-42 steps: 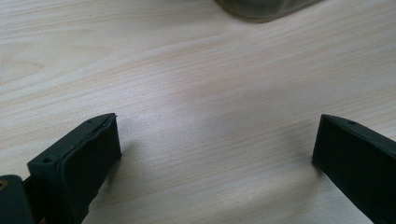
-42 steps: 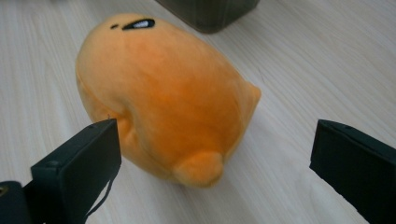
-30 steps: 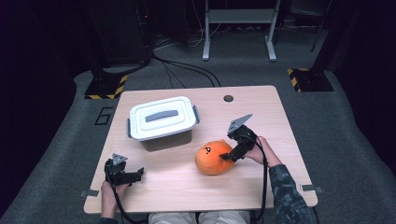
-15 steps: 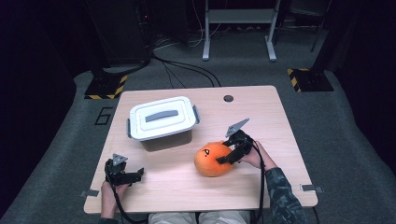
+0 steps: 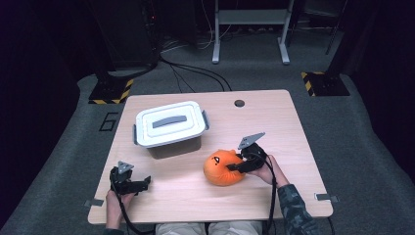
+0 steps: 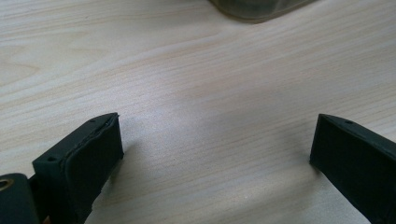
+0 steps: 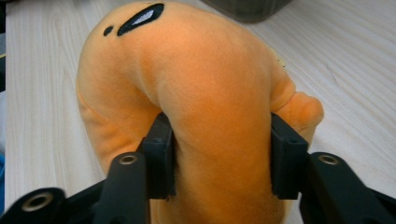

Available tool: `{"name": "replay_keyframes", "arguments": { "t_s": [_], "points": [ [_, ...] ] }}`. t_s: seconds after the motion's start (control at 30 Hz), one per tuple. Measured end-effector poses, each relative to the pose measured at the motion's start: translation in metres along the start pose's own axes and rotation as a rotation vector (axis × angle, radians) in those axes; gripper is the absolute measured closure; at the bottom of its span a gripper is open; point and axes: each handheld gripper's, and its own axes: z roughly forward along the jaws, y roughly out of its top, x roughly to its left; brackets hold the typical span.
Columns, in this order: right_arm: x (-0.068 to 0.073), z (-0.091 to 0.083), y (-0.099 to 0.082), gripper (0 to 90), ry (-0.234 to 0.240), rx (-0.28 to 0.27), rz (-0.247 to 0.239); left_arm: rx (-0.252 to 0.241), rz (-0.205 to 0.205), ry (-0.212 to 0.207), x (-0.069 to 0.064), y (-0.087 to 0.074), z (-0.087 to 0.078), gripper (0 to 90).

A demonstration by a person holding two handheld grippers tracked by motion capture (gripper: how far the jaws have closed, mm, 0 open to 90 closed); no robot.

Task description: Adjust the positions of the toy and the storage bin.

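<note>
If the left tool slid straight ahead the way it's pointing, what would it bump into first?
Probably the lidded plastic box. The left tool stands open over bare table, with the box's bottom edge ahead; depth is hard to judge.

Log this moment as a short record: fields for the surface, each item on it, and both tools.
surface: light wooden table
toy: orange plush toy with black face marks, lying on the table near the right hand
box: lidded plastic box, lid on, grey handle on top, standing left of the toy and apart from it
right tool: jaws have just been closing, pads now pinching a fold of the plush
left tool: jaws wide apart over bare wood, nothing between them
</note>
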Motion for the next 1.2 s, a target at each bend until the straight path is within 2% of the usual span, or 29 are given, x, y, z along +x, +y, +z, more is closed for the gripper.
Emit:
{"name": "replay_keyframes", "arguments": {
  "t_s": [0.03,0.23,0.47,0.57,0.6,0.8,1.2],
  "points": [
    [0.004,-0.001,0.0,58.1,-0.017,-0.01,0.006,0.0,0.0,0.0,0.0,0.0,0.0,2.2],
    [0.012,-0.003,-0.002,61.9,-0.057,-0.057,0.018,0.0,0.0,0.0,0.0,0.0,0.0,2.1],
    [0.027,-0.009,0.004,64.4,-0.101,-0.062,-0.013,0.0,0.0,0.0,0.0,0.0,0.0,2.1],
    [0.029,-0.01,0.006,64.5,-0.109,-0.063,-0.029,0.0,0.0,0.0,0.0,0.0,0.0,2.1],
    [0.031,-0.01,0.006,64.5,-0.111,-0.065,-0.018,0.0,0.0,0.0,0.0,0.0,0.0,2.2],
    [0.031,-0.016,0.008,64.4,-0.122,-0.089,-0.027,0.0,0.0,0.0,0.0,0.0,0.0,2.1],
    [0.033,-0.035,0.006,63.9,-0.171,-0.131,0.007,0.0,0.0,-0.001,0.0,0.0,0.0,2.1]
  ]
}}
